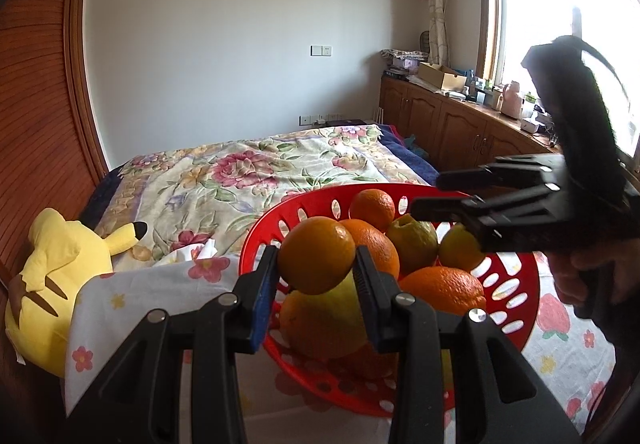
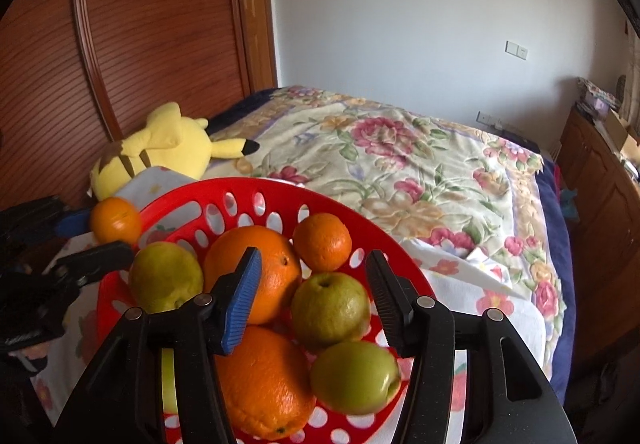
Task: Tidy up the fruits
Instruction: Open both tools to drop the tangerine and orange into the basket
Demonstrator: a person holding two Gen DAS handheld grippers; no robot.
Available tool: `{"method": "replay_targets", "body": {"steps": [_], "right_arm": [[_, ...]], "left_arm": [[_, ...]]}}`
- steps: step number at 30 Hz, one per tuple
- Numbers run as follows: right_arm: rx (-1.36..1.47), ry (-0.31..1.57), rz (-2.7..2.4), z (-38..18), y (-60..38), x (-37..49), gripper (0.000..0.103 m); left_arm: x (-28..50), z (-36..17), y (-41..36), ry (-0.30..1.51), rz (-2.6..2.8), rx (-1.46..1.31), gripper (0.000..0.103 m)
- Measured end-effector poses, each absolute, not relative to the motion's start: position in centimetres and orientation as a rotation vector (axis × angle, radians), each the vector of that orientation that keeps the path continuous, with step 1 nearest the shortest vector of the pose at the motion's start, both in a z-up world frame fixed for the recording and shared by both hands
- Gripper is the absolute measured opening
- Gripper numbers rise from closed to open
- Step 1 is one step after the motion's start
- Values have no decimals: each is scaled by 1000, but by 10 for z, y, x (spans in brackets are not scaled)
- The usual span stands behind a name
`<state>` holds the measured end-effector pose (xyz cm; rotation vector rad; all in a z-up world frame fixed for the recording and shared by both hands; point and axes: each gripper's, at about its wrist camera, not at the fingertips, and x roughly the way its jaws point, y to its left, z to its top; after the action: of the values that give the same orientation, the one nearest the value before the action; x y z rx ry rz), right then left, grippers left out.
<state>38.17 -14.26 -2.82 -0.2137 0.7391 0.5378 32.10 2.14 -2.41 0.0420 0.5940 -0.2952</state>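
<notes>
the left gripper (image 1: pixel 316 272) is clamped on a small orange (image 1: pixel 317 255), its two pads pressing the fruit's sides. it holds the orange above the near-left rim of the red perforated basket (image 1: pixel 256 240), which serves as landmark here. in the right wrist view that same orange (image 2: pixel 115 219) sits just outside the basket's (image 2: pixel 400 264) left rim, off the cloth.

the right gripper (image 2: pixel 314 298) hangs over the middle of the basket with its jaws apart and nothing pinched; a green apple (image 2: pixel 330 310) lies below the gap, touching neither pad. in the left wrist view this gripper (image 1: pixel 424 196) reaches in over the basket's right rim, with a hand (image 1: pixel 588 276) on its grip.

inside the basket lie a big orange (image 2: pixel 256 272) at centre, a smaller orange (image 2: pixel 323 242) toward the far rim, a large orange (image 2: pixel 264 384) at the near side, a green apple (image 2: pixel 355 376) at near right, and a yellow-green fruit (image 2: pixel 166 276) at left.

the basket rests on a white flower-print cloth (image 1: pixel 152 284). behind it spreads a floral blanket (image 2: pixel 400 156), and left of it lies a yellow plush toy (image 2: pixel 168 148).
</notes>
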Motion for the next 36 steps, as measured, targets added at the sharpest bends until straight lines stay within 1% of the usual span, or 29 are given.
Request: {"method": "replay_targets", "body": {"steps": [10,21,34,36], "right_arm": [[-223,681,560,-26,-146,352,56],[-184,691,576,-32,-159,340,57],[-112,643,521,-33,-168,314,57],[-98,637,516,-32,-169,308,57]], "left_arm": [[345,-24,15,619,-276,58,36],[348,-24,8,625,-264,72,38],[311,-23,8,608,-267,72,38],[304,-22,9,602,-265,72,40]]}}
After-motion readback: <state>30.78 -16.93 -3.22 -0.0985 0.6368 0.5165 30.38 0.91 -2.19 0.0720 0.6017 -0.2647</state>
